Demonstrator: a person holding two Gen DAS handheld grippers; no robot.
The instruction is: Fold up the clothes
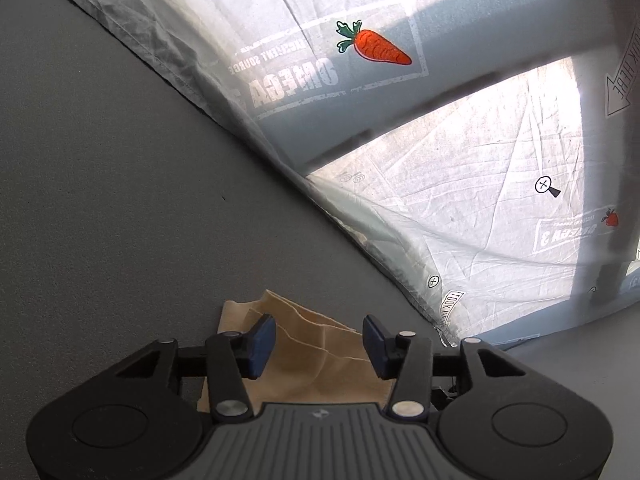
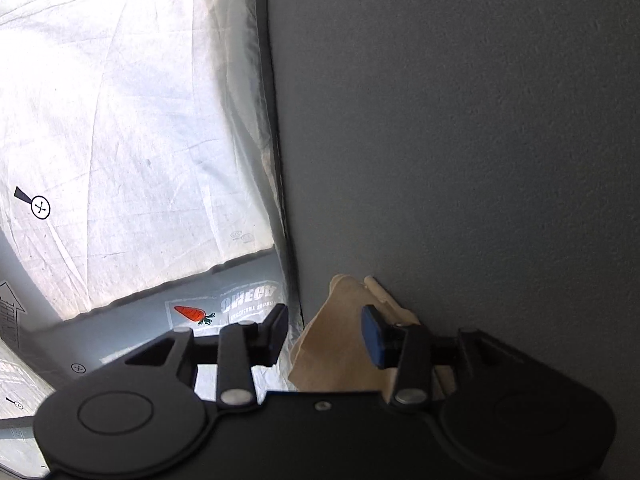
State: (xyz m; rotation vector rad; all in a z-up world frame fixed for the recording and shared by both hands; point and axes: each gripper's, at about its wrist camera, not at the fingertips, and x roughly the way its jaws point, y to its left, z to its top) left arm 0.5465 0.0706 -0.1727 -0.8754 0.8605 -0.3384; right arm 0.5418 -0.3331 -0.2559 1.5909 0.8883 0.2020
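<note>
A beige cloth (image 1: 316, 356) lies on the grey surface (image 1: 120, 200), partly hidden under the gripper body in the left wrist view. My left gripper (image 1: 319, 342) is open, its blue pads (image 1: 262, 340) standing apart above the cloth. The same beige cloth (image 2: 340, 344) shows in the right wrist view with a raised, crumpled corner. My right gripper (image 2: 326, 336) is open too, and the cloth sits in the gap between its pads (image 2: 372, 340) without being pinched.
A white sheet with a carrot print (image 1: 380, 46) and "OMEGA 3" lettering covers the far side, sunlit with shadow bands. Its hemmed edge (image 2: 276, 160) runs beside the cloth. Bare grey surface (image 2: 460, 140) lies on the other side.
</note>
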